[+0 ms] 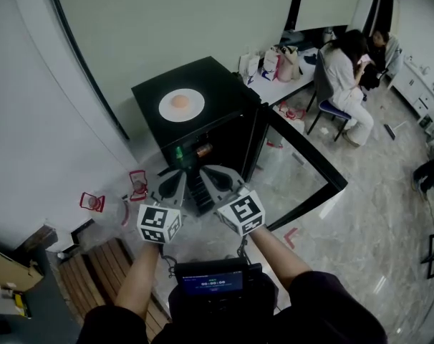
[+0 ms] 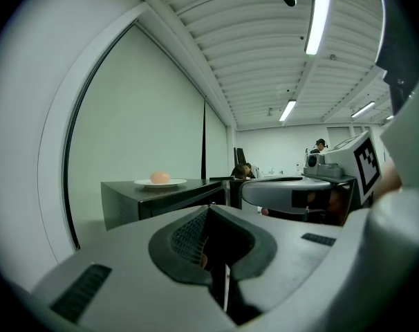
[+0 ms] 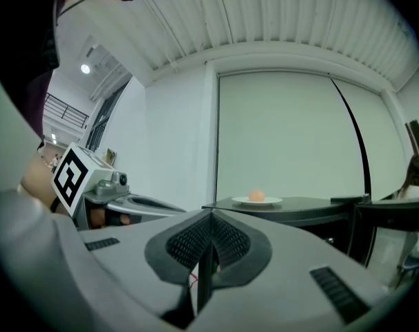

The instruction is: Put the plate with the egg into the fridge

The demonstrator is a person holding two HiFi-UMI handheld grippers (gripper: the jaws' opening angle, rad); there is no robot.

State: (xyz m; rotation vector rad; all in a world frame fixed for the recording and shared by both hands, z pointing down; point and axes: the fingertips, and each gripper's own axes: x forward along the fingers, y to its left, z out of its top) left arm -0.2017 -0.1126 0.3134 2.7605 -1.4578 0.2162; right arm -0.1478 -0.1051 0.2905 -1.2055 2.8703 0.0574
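A white plate [image 1: 181, 105] with an egg [image 1: 180, 101] rests on top of a black fridge [image 1: 224, 92]. The fridge's glass door [image 1: 303, 170] stands swung open to the right. Both grippers hover side by side in front of the fridge, below its top. My left gripper [image 1: 175, 178] and right gripper [image 1: 211, 173] are shut, with nothing between their jaws. From the left gripper view [image 2: 213, 216] the plate [image 2: 160, 182] and egg [image 2: 160, 177] lie ahead to the left. From the right gripper view [image 3: 211, 220] the plate [image 3: 256, 200] and egg [image 3: 256, 196] lie ahead, slightly right.
Cans [image 1: 203, 150] sit on an upper shelf inside the fridge. Small red objects [image 1: 92, 202] lie on the floor to the left, near a wooden pallet [image 1: 95, 271]. At the back right, a person [image 1: 346, 77] sits at a white table [image 1: 292, 84] with bags on it.
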